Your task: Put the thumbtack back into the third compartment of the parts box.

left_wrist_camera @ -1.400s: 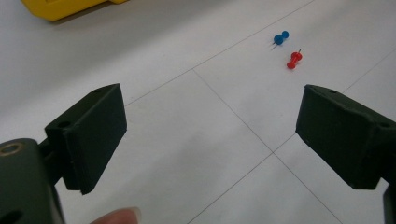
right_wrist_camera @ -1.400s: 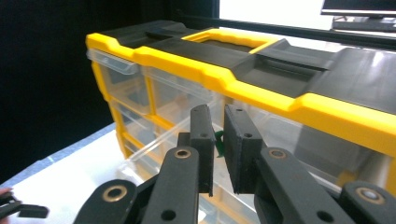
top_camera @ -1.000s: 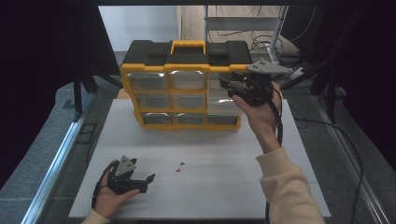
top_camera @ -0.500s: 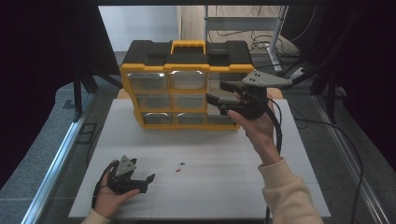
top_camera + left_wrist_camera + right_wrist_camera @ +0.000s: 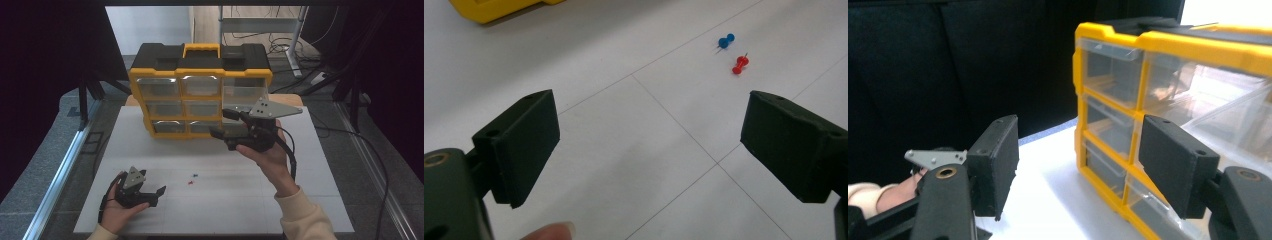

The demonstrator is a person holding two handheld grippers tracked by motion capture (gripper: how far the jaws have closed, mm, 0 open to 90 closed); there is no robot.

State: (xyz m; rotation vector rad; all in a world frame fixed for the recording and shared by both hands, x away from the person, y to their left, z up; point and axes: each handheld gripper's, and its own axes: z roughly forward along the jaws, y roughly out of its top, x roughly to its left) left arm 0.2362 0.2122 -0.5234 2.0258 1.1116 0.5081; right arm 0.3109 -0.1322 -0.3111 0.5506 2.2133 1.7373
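A yellow and black organizer [image 5: 200, 75] with clear drawers stands at the back of the white table; its upper right drawer [image 5: 245, 92] looks pulled forward a little. My right gripper [image 5: 221, 123] hovers in front of the box's lower right drawers and points left. Its jaws have just been opening and stand open with nothing between them [image 5: 1075, 132]. A blue pushpin [image 5: 196, 175] and a red pushpin [image 5: 190, 182] lie on the table's middle. My left gripper [image 5: 156, 196] rests near the front left, open and empty [image 5: 649, 115], facing the blue pushpin [image 5: 725, 40] and the red pushpin [image 5: 740, 65].
The white table [image 5: 310, 200] has thin grid lines and bare room around the pins. A metal rail [image 5: 55, 180] runs along its left edge. Cables and a metal frame [image 5: 260, 25] sit on the floor behind the box. A cable [image 5: 292, 160] trails from the right gripper.
The right gripper has come down and away from the upper right drawer toward the box's lower front, and its jaws have spread wider. The left hand has stayed put.
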